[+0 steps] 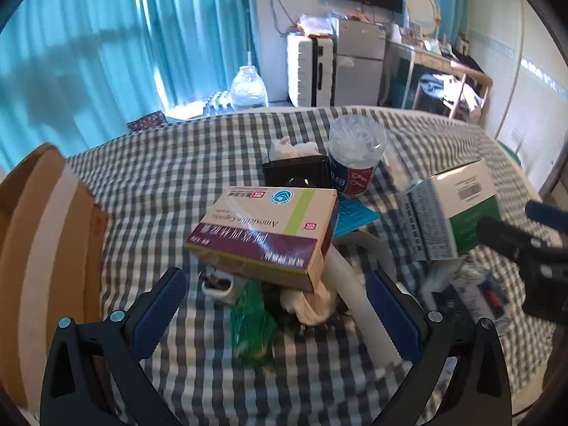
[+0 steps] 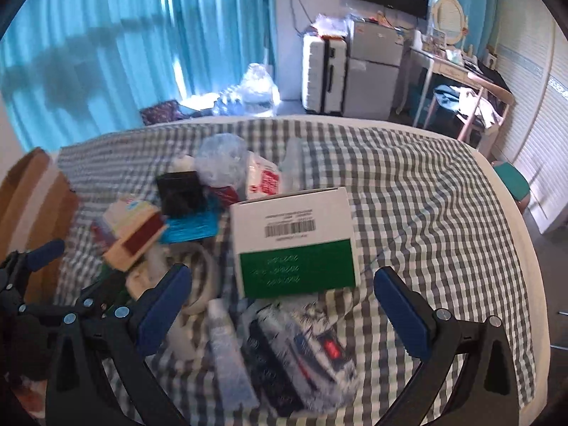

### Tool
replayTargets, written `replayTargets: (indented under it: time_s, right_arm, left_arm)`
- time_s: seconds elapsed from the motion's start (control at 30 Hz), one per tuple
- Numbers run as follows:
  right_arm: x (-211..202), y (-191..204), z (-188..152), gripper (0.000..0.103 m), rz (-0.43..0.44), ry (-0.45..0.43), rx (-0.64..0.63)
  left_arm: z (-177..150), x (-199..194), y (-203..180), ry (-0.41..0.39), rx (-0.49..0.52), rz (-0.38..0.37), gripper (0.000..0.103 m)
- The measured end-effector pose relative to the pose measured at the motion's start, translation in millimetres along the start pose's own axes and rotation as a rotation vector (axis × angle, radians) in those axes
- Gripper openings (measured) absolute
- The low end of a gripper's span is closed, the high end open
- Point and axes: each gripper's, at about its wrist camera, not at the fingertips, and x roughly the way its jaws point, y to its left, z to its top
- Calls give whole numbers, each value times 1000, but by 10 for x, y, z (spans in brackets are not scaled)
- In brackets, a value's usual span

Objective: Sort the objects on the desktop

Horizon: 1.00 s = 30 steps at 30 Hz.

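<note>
A pile of small things lies on a checked cloth (image 1: 170,177). In the left wrist view my left gripper (image 1: 277,305) is open, its jaws wide on either side of a maroon and beige medicine box (image 1: 266,230) that rests tilted on the pile, just beyond the fingertips. Below the box lie a green net bag (image 1: 252,323) and a white tube (image 1: 358,305). In the right wrist view my right gripper (image 2: 284,301) is open, its jaws to either side of the near edge of a white and green box (image 2: 294,241). A plastic-wrapped pack (image 2: 301,351) lies between its fingers.
A cardboard box (image 1: 39,248) stands at the left edge. A cotton-swab jar (image 1: 355,152), a black holder (image 1: 296,174) and a blue flat pack (image 1: 355,214) lie behind the pile. The right half of the cloth (image 2: 443,213) is bare. Beyond are curtains, a suitcase and a desk.
</note>
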Motion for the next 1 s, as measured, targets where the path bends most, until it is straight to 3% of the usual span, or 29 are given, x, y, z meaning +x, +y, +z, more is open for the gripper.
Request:
replayTargets:
  time_s: [0.1, 0.2, 0.47, 0.67, 0.83, 1.0]
  right_arm:
    - [152, -11, 27, 103, -27, 20, 2]
    - [238, 7, 20, 103, -88, 29, -21]
    - [501, 88, 32, 103, -136, 63, -61]
    - [560, 56, 32, 103, -117, 61, -6]
    - [561, -28, 40, 103, -104, 66, 28]
    - [628, -133, 93, 103, -101, 82, 36]
  left_arm:
    - [23, 117, 4, 11, 23, -1, 103]
    - [29, 193, -18, -7, 83, 45, 103]
    - [108, 341, -153, -15, 221, 67, 103]
    - [273, 394, -88, 4, 261, 57, 103]
    - [397, 335, 135, -22, 240, 121, 103]
    - [475, 439, 414, 30, 174, 120, 103]
